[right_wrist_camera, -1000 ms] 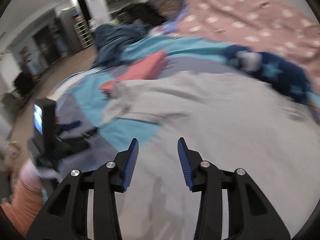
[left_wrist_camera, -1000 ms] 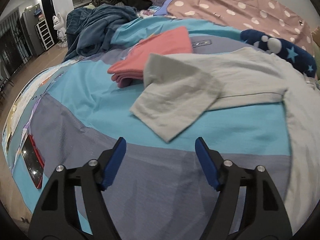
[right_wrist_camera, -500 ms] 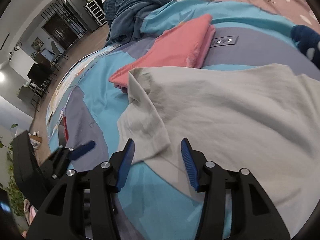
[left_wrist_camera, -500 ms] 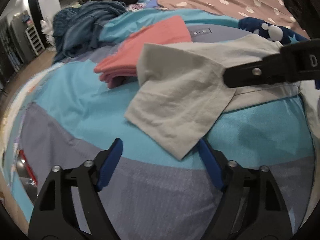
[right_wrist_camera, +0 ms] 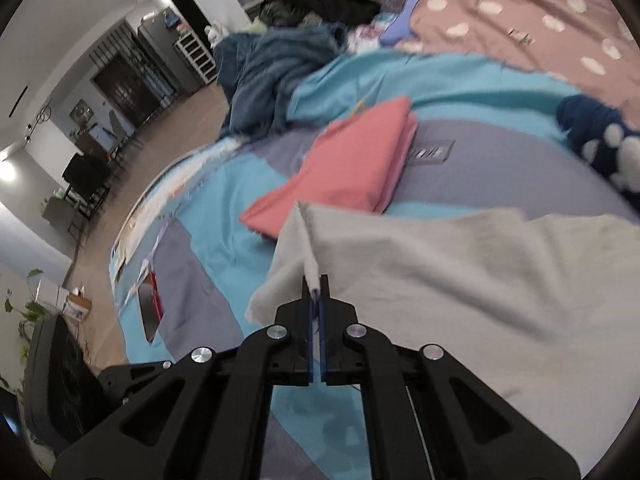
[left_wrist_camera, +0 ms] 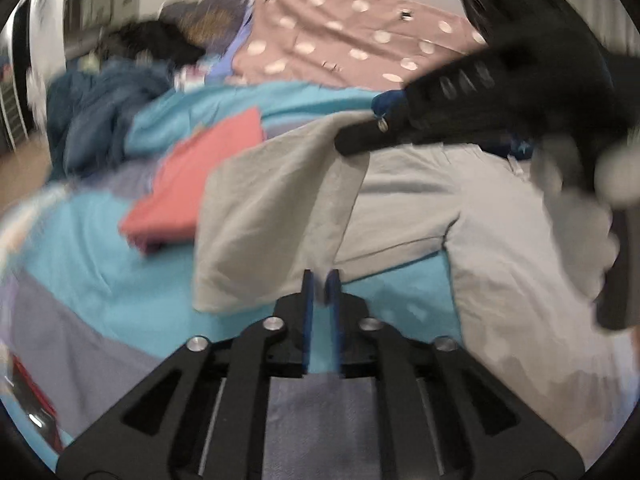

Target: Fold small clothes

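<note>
Here the grey shirt (right_wrist_camera: 460,280) lies on the bed (right_wrist_camera: 224,216), its sleeve lifted. Left tool (left_wrist_camera: 321,280) is clamped on the sleeve's lower edge; right tool (right_wrist_camera: 316,286) is clamped on its upper edge. Folded pink garment (right_wrist_camera: 348,172) lies just beyond, partly overlapped. Bare bedcover shows leftward.

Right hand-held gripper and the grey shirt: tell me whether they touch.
Touching. The right wrist view shows the right hand-held gripper shut on a raised edge of the grey shirt, cloth pinched between its fingers.
</note>
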Available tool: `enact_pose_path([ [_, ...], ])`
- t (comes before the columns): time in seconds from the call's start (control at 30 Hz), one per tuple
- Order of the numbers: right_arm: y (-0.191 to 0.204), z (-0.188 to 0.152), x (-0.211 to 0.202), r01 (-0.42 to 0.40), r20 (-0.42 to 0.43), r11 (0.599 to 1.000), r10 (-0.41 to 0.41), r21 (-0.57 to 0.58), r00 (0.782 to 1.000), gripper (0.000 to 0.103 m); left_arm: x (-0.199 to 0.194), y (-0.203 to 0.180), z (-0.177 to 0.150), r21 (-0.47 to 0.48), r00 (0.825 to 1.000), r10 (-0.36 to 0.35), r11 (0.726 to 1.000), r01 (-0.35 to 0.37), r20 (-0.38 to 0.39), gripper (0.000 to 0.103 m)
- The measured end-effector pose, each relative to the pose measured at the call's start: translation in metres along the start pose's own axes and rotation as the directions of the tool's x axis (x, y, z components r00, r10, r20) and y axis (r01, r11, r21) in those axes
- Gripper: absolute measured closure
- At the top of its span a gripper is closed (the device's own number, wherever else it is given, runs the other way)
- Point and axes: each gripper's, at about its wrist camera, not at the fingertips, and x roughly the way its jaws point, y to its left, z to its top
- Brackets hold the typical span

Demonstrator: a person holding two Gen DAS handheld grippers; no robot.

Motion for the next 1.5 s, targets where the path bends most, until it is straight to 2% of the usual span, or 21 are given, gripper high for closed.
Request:
enact_pose_path([
  [0.03,-0.002,0.001,-0.005,-0.002,0.005,1.000,0.002,0.008,1.000,0.101,-0.001,-0.007,0.002,0.021,1.000,0.025,0.999,-0.025,0.007,0.042],
  [0.07,-0.004,0.002,-0.011,-0.007,0.010,1.000,0.007,0.019,1.000,0.101,-0.001,-0.019,0.002,0.053,0.996,0.083,0.995,-0.085,0.031,0.026],
  [0.13,-0.008,0.000,-0.023,-0.002,0.021,0.999,0.001,0.032,1.000,0.101,0.003,-0.038,0.003,0.103,0.989,0.140,0.984,-0.144,0.046,0.026],
  [0.3,-0.015,-0.004,-0.044,-0.026,0.034,0.998,0.024,0.059,0.999,0.101,0.017,-0.071,0.010,0.142,0.996,0.092,0.985,-0.094,0.019,0.026],
  [0.47,-0.027,-0.011,-0.077,-0.072,0.059,0.992,0.066,0.102,0.996,0.101,0.016,-0.105,0.019,0.187,0.989,0.132,0.972,-0.141,0.059,0.026],
  [0.6,-0.047,-0.022,-0.113,-0.041,0.105,0.995,0.031,0.095,0.994,0.101,-0.002,-0.122,0.018,0.213,0.991,0.090,0.971,-0.109,0.095,0.026],
  [0.73,-0.108,-0.041,-0.159,0.022,0.157,0.980,-0.053,0.197,0.986,0.101,-0.013,-0.129,0.015,0.225,0.996,0.034,0.973,-0.052,0.083,0.025],
  [0.83,-0.171,-0.066,-0.187,0.041,0.172,0.944,-0.102,0.327,0.980,0.101,-0.010,-0.128,0.011,0.220,0.997,0.038,0.974,-0.050,0.060,0.024],
  [0.93,-0.231,-0.101,-0.205,0.051,0.170,0.884,-0.146,0.465,0.975,0.101,0.004,-0.126,0.011,0.214,0.997,0.070,0.974,-0.073,0.024,0.024],
  [1.13,-0.313,-0.148,-0.209,0.088,0.134,0.771,-0.220,0.630,0.966,0.101,0.030,-0.136,0.017,0.244,0.995,0.103,0.965,-0.098,-0.007,0.024],
  [1.23,-0.330,-0.162,-0.205,0.096,0.140,0.742,-0.249,0.663,0.958,0.094,0.038,-0.140,0.016,0.241,0.993,0.114,0.965,-0.105,-0.023,0.024],
  [1.33,-0.338,-0.172,-0.204,0.017,0.189,0.741,-0.193,0.672,0.963,0.062,0.043,-0.139,0.012,0.236,0.990,0.135,0.964,-0.123,-0.036,0.024],
  [1.5,-0.308,-0.185,-0.188,0.034,0.124,0.821,-0.127,0.569,0.984,0.061,0.050,-0.131,0.008,0.239,0.981,0.186,0.956,-0.170,-0.048,0.024],
])
